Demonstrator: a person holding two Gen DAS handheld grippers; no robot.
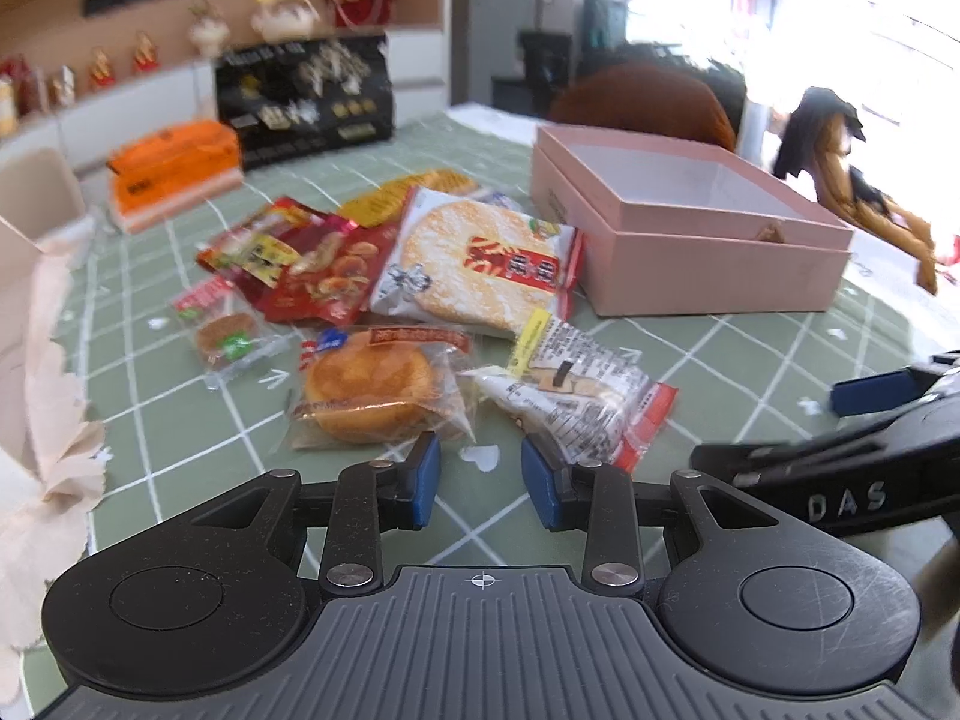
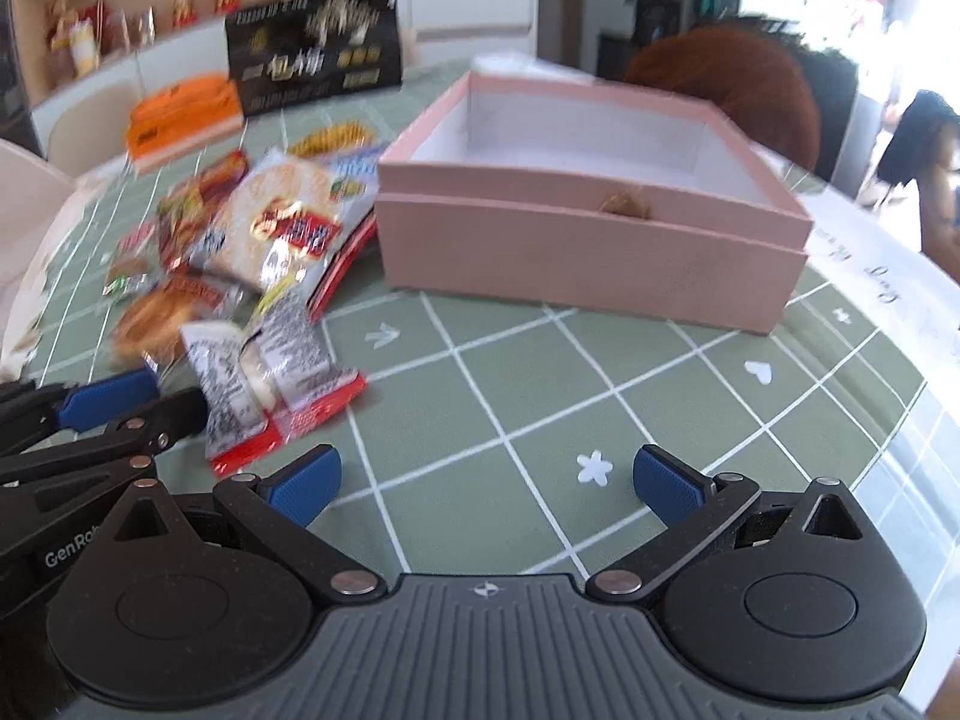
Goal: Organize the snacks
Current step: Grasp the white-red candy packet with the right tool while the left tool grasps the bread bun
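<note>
nothing is packed yet: the pink box (image 2: pixel 594 240) beyond the right tongs (image 2: pixel 486 480) sits empty, the snack packets (image 1: pixel 420 300) lie heaped on the table (image 2: pixel 540 396) ahead of the left tongs (image 1: pixel 480 480), both tongs released and holding nothing.

shelf figurines (image 1: pixel 207 30) blurred, packet print (image 1: pixel 576 384) unreadable

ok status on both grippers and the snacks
Left gripper open, empty. Right gripper open, empty. Snack packets loose beside empty pink box. Nothing blocking.
</note>
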